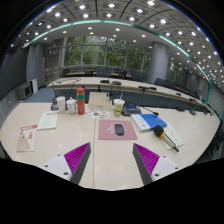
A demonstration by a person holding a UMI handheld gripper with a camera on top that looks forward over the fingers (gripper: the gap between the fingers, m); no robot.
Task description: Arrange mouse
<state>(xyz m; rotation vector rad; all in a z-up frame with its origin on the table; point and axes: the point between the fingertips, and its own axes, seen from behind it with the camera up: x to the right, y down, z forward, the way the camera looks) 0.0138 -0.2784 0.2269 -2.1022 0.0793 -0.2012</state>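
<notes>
A dark mouse [119, 128] lies on a pink mouse mat [117, 131] in the middle of a pale table [60, 140]. It is well ahead of my gripper [112, 158] and a little beyond the fingertips. The gripper is open and empty; its two fingers, with magenta pads [76, 156], stand wide apart above the bare table, with nothing between them.
A red bottle [81, 100], white cups [60, 103] and a paper cup [118, 106] stand beyond the mat. A blue book [148, 121] and papers lie right of it, with more papers [27, 137] to the left. A long desk [140, 88] runs behind.
</notes>
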